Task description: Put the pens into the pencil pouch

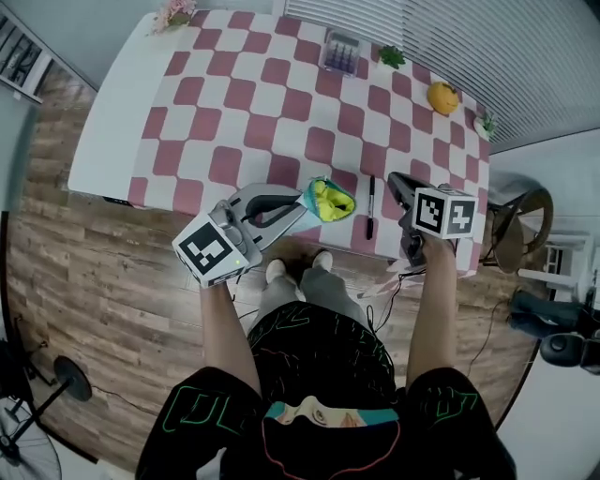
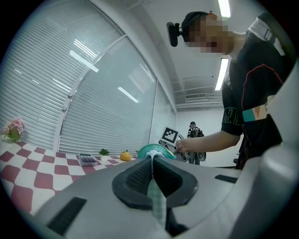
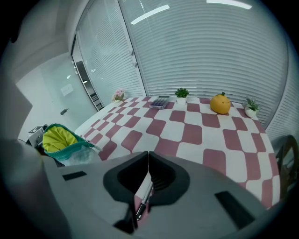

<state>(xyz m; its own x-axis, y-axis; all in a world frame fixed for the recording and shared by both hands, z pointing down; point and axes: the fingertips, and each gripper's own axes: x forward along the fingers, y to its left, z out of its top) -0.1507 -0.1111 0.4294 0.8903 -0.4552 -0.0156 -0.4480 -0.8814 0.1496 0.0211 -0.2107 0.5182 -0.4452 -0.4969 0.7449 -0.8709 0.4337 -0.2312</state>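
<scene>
My left gripper [image 1: 302,202] is shut on the edge of the teal pencil pouch [image 1: 330,199], which hangs open with its yellow lining showing above the table's near edge. In the left gripper view the pouch [image 2: 155,150] sits just past the closed tips [image 2: 152,161], with a strip of its fabric pinched between them. A black pen [image 1: 370,206] lies on the checked tablecloth [image 1: 281,103] between the two grippers. My right gripper [image 1: 394,178] is shut just right of the pen and tilts down toward the table. In the right gripper view the pen [image 3: 142,205] shows below the closed jaws, and the pouch [image 3: 60,140] hangs at the left.
A clear box of pens [image 1: 340,52] stands at the table's far side, with an orange [image 1: 443,97], two small plants [image 1: 392,57] [image 1: 485,125] and pink flowers [image 1: 175,13]. A chair [image 1: 517,223] stands right of the table. My feet are at the near edge.
</scene>
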